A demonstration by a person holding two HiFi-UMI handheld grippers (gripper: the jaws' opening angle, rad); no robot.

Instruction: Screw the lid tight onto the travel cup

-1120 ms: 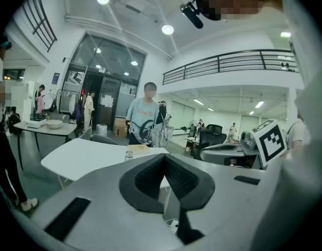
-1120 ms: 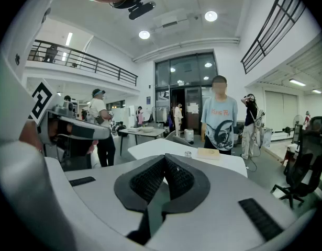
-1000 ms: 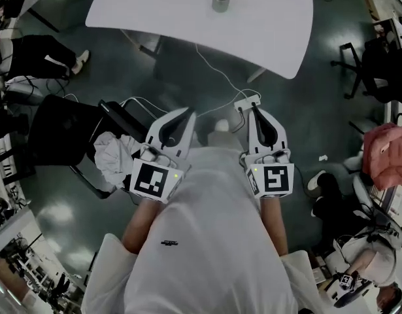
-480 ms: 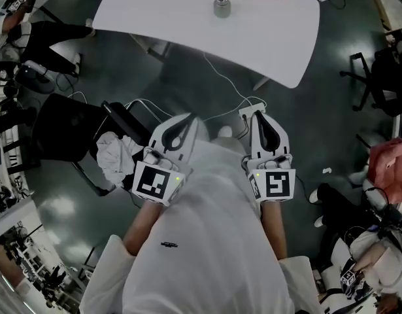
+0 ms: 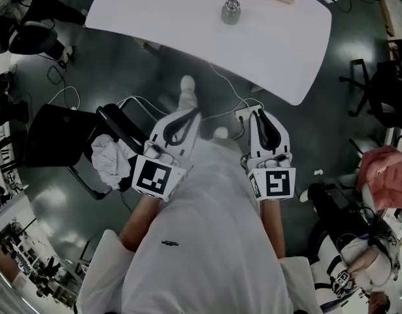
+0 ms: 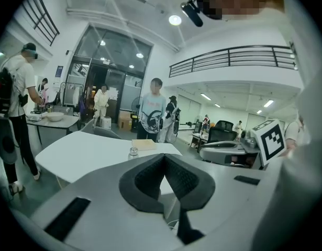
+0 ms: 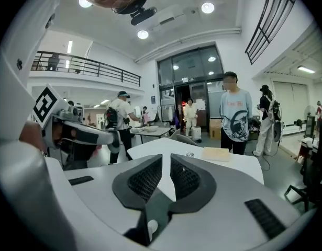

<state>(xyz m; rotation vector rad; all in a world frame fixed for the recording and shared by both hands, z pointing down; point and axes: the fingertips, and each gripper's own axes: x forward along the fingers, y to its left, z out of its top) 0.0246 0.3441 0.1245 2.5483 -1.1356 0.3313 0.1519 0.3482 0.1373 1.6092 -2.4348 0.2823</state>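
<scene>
The left gripper (image 5: 189, 114) is clamped together on nothing, at 7 o'clock from the travel cup (image 5: 231, 10). The cup stands well apart on the white table (image 5: 155, 18). At 5 o'clock, the right gripper (image 5: 257, 114) has just been opening to a sliver, nothing between its jaws.

Your left gripper (image 5: 189, 112) and right gripper (image 5: 259, 114) had matt, pale plastic shells and black ribbed pads (image 6: 148, 181). The travel cup (image 5: 231, 11) looked like shiny metal on a smooth, matt white table (image 5: 161, 18). The dark floor (image 5: 331, 116) was glossy; your shirt (image 5: 207, 241) was plain white cloth.
</scene>
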